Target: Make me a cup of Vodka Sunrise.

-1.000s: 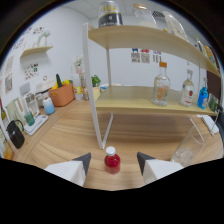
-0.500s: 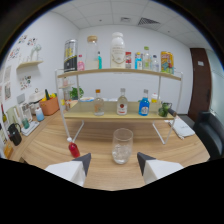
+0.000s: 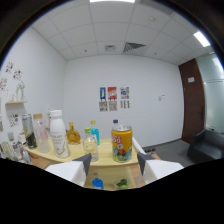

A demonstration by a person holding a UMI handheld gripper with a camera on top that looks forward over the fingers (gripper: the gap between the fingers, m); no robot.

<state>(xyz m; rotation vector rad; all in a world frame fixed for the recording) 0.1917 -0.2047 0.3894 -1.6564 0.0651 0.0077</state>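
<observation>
**Inspector:** Gripper (image 3: 112, 167) status, please.

**Operator:** Fingers (image 3: 80, 165) stand well apart with nothing held. I see only open air in the gap between them, and beyond it the top shelf (image 3: 102, 156). I have the rig tilted up, so most of what I get is ceiling and the far wall with its posters (image 3: 113, 98).

**Inspector:** Where are the drink's ingredients?

**Operator:** On that shelf, just beyond the fingertips. A yellow can with a printed label (image 3: 121, 144) stands upright ahead of the right-hand finger. A white bottle (image 3: 59, 134) stands off to the other side, a clear glass bottle (image 3: 90, 144) sits between them, and an amber bottle (image 3: 73, 133) and a blue bottle (image 3: 94, 133) stand behind. I cannot read any label, so which one is the vodka I can't say; the clear bottle is my likeliest guess. I see no cup from this angle.

**Inspector:** How should the step in hand be done?

**Operator:** As I judge it, I'm selecting a bottle. I'd level the rig first, centre the chosen bottle between the fingers, and approach low on its body rather than the neck. The bottles stand close together, so I'd come in straight to avoid knocking a neighbour, and close only when both pads face its sides.
</observation>
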